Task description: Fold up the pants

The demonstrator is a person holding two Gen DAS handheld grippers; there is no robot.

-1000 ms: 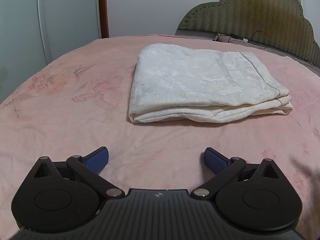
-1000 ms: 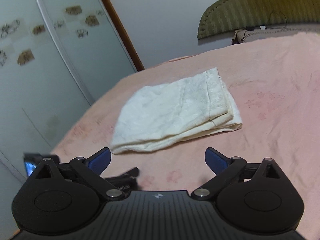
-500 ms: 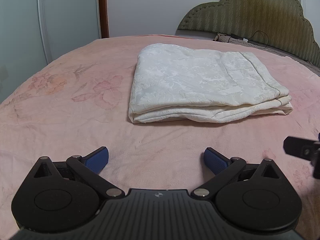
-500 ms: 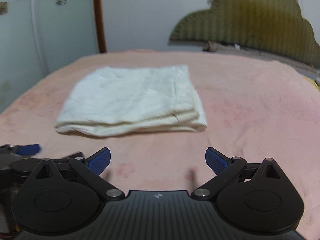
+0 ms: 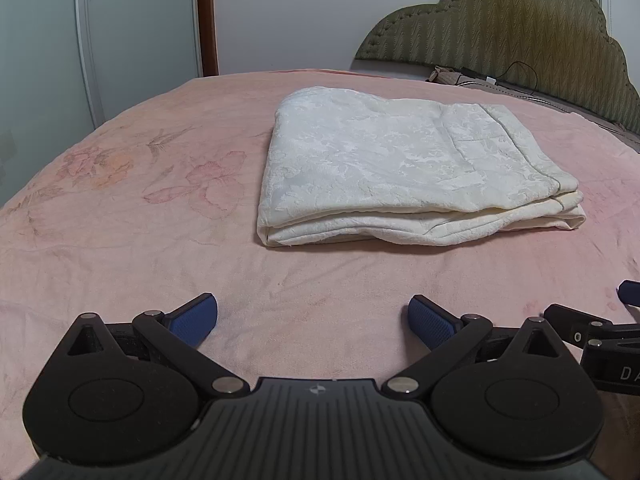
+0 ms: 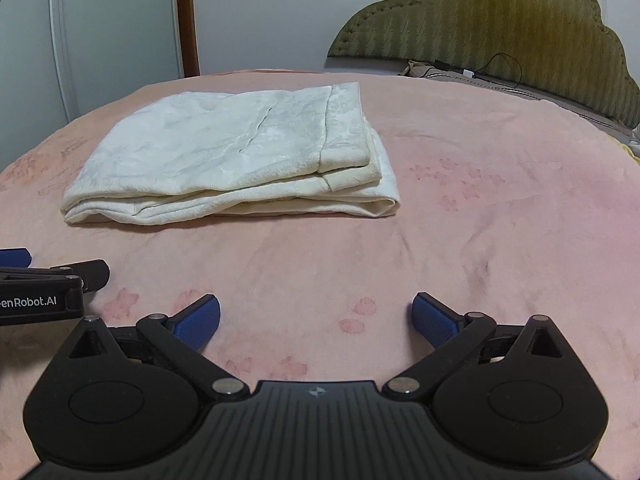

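1. My left gripper (image 5: 313, 316) is spread wide with nothing in it, low over the pink bed (image 5: 120, 220) and short of the pants.
2. The pants (image 5: 400, 168) lie in a cream stack mid-bed, ahead of both grippers, touching neither.
3. My right gripper (image 6: 316, 316) is spread wide and empty too, just beside the left one.
4. I judge the folding done, so the step in hand is backing off. To do it well I keep both grippers apart, low and level, and draw straight back without snagging the near edge of the pants.
5. Against a second ago, the right gripper has swung from an angled view to face the pants squarely, alongside the left; the pants have not shifted.
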